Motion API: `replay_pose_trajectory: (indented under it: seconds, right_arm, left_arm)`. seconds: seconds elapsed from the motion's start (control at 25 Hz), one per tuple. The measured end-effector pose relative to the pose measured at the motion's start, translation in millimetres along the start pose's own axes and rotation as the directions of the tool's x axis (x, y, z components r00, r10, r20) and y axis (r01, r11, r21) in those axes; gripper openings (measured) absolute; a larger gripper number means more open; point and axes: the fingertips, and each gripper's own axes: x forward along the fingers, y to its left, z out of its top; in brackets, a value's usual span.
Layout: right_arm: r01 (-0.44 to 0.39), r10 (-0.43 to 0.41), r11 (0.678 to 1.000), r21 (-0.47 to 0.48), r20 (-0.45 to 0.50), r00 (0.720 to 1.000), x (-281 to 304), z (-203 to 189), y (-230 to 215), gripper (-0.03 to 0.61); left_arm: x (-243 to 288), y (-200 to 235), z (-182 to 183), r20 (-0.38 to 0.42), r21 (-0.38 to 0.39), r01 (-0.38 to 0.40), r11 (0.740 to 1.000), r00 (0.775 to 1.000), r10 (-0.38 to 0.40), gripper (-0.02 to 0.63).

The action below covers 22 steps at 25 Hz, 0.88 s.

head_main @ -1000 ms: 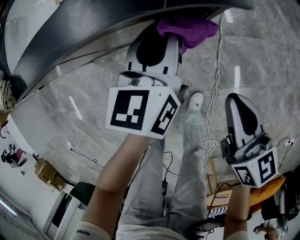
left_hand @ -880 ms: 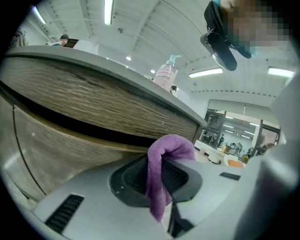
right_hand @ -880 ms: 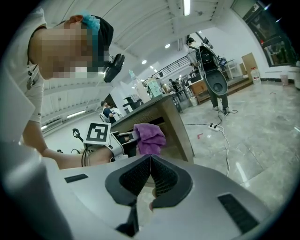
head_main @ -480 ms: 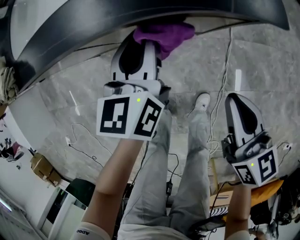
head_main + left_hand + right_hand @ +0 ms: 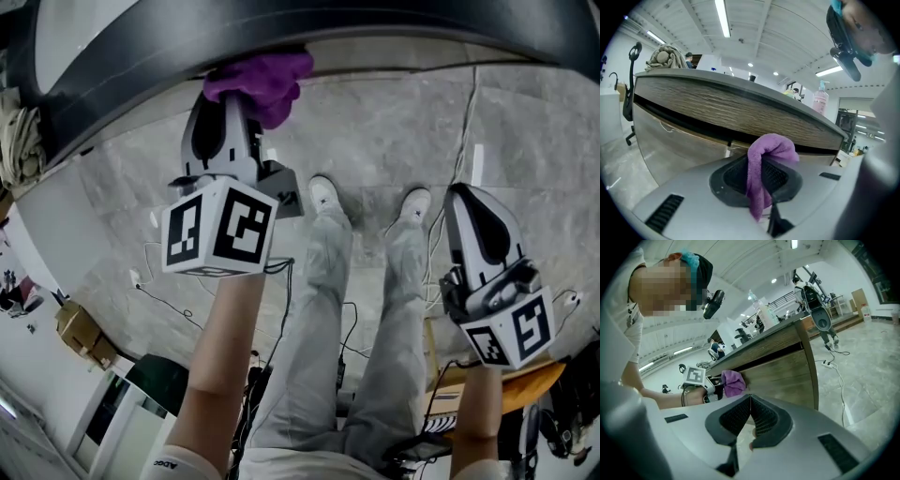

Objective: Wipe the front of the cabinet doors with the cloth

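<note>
Cloth (image 5: pixel 761 176) | clamped in left gripper (image 5: pixel 246 112) | against cabinet door (image 5: pixel 693 145)

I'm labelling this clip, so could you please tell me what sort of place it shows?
Probably a large open office or showroom hall: a long wood-fronted cabinet, strip lights on a high white ceiling, and a polished stone floor.
</note>
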Motion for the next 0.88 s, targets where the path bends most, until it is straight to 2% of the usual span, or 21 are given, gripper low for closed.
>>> replay_pose_trajectory:
  seconds: [0.24,0.44,0.56,0.68,0.88]
  right_arm:
    - [-0.017,0.017,1.000,-0.006,-0.005,1.000,5.0,1.9,11.6,0.026]
    - [-0.031,0.032,0.999,0.006,-0.007,0.999,0.9,0.2,2.0,0.026]
    - [-0.050,0.050,0.999,0.006,-0.016,0.999,-7.1,-0.7,-6.3,0.026]
    - [-0.065,0.065,0.998,0.004,-0.026,0.998,-24.3,-0.4,-23.7,0.026]
    - [-0.049,0.051,0.998,0.032,-0.043,0.998,-54.6,-6.5,-60.6,0.026]
  left_arm:
    - [-8.2,32.8,9.7,0.015,0.020,-0.071,0.997,0.997,0.071,0.051]
    - [-14.4,28.7,6.5,0.033,0.002,-0.094,0.996,0.995,0.094,0.051]
    - [-19.8,-0.7,-5.7,0.022,0.019,-0.056,0.998,0.998,0.056,0.051]
    - [-16.8,-46.7,-33.2,-0.018,0.037,-0.010,0.999,1.000,0.010,0.051]
    - [8.0,-127.1,-78.7,-0.082,0.012,0.069,0.998,0.994,-0.068,0.051]
